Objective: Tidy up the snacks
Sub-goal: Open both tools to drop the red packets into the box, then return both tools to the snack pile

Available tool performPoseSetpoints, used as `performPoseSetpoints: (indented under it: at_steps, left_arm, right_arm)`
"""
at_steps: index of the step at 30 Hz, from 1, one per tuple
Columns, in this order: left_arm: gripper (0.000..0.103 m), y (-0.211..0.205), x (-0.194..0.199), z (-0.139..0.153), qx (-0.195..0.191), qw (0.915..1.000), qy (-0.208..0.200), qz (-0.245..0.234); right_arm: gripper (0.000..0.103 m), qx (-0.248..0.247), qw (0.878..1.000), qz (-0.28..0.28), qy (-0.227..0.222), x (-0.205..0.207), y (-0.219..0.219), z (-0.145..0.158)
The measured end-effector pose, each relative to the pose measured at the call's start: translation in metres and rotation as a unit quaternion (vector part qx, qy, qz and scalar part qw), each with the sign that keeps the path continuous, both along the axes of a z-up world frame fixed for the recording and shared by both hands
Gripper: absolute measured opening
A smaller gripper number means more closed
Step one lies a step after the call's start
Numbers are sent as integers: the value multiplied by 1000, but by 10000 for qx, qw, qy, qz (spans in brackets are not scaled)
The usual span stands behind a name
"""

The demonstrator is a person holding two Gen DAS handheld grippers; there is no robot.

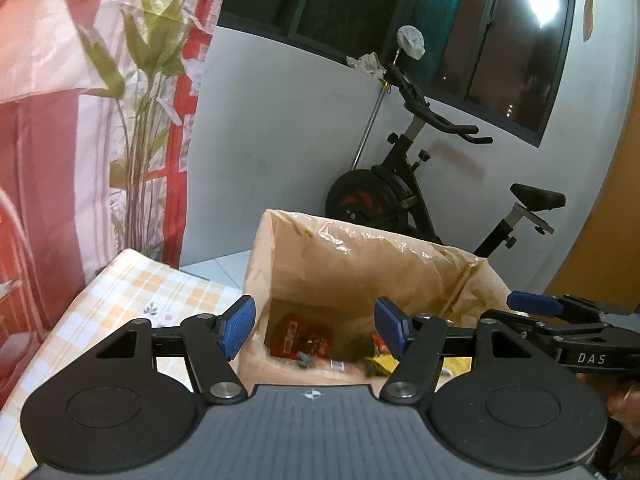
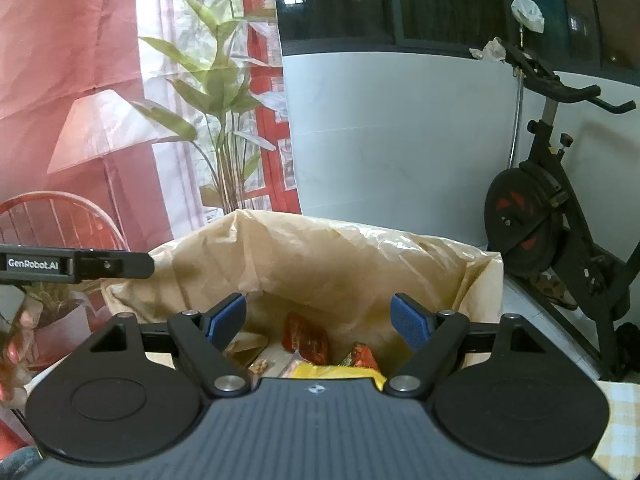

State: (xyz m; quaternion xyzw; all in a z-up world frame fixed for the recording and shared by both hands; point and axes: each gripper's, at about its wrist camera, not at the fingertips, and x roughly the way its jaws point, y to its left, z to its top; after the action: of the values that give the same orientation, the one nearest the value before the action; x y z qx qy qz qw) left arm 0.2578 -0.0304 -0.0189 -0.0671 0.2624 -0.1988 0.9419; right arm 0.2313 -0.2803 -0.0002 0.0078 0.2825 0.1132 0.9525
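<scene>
A tall brown paper bag point(image 1: 360, 264) point(image 2: 320, 256) lined with clear plastic stands open on the table. At its bottom lie a red snack packet point(image 1: 302, 338) point(image 2: 306, 340), a yellow packet point(image 1: 380, 364) point(image 2: 332, 372) and a smaller orange-red one point(image 2: 362, 356). My left gripper point(image 1: 315, 328) is open above the bag's near rim, with nothing between its pads. My right gripper point(image 2: 320, 322) is open over the mouth of the bag, also with nothing in it. Its blue pad point(image 1: 532, 305) shows at the bag's right corner in the left wrist view.
The table carries a yellow checked cloth point(image 1: 132, 292) point(image 2: 616, 420). A black exercise bike point(image 1: 400, 192) point(image 2: 540, 220) stands behind the bag by the white wall. A red printed curtain point(image 1: 80, 120) hangs to the left. A hand point(image 1: 624, 404) shows at the right edge.
</scene>
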Motion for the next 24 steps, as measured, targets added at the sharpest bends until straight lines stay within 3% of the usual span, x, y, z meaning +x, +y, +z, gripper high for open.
performPoseSetpoints:
  at_steps: [7,12,18,24]
  left_arm:
    - [83,26,-37,4,25,9999,-49,102]
    - [83,37,-61,-9,117,9997,-120,150]
    - [83,42,-78,-43,220,9992,38,334]
    - [83,34,-98,-67,448,9980,-64,448]
  right_arm:
    - [84,165,9996,-158,-187,-39,4,5]
    - [90,252,9990,-205,-298,-67,5,-3]
    - [93,324,9958,-642,-569,-104,0,-15]
    - [94,247,9964,-710,-392,-131,4,-39]
